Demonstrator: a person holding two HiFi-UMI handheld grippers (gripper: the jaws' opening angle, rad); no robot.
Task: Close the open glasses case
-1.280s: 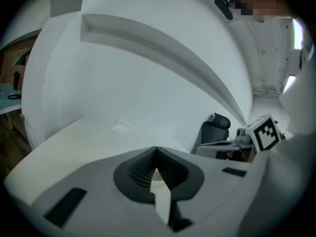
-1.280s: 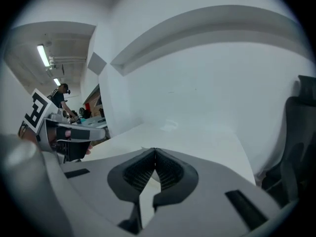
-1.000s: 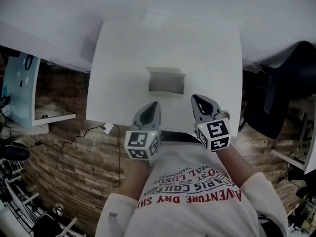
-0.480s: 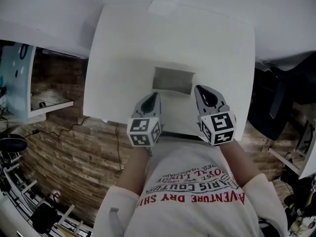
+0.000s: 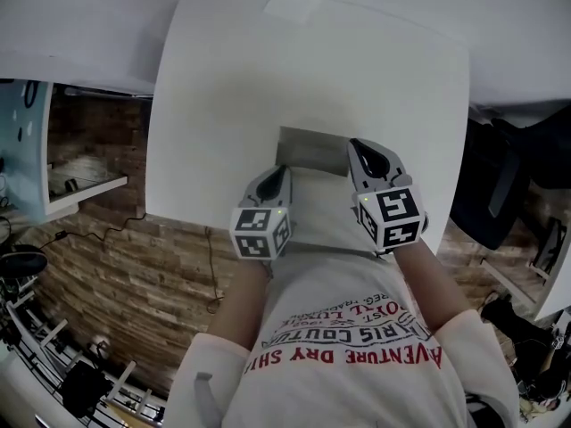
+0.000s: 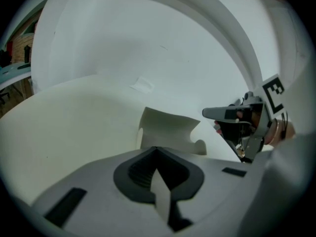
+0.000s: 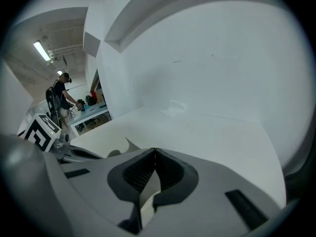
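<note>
Our left gripper (image 5: 277,176) and right gripper (image 5: 364,150) have both come forward in the head view. They now reach the open glasses case (image 5: 310,150) on the white table (image 5: 223,69), the left just short of it and the right at its right end. In the left gripper view the jaws are pressed together on nothing, with the raised lid (image 6: 165,127) straight ahead. In the right gripper view the jaws are likewise together and empty, and a sliver at left is probably the case's corner. We judge the approach done and the lid push next.
</note>
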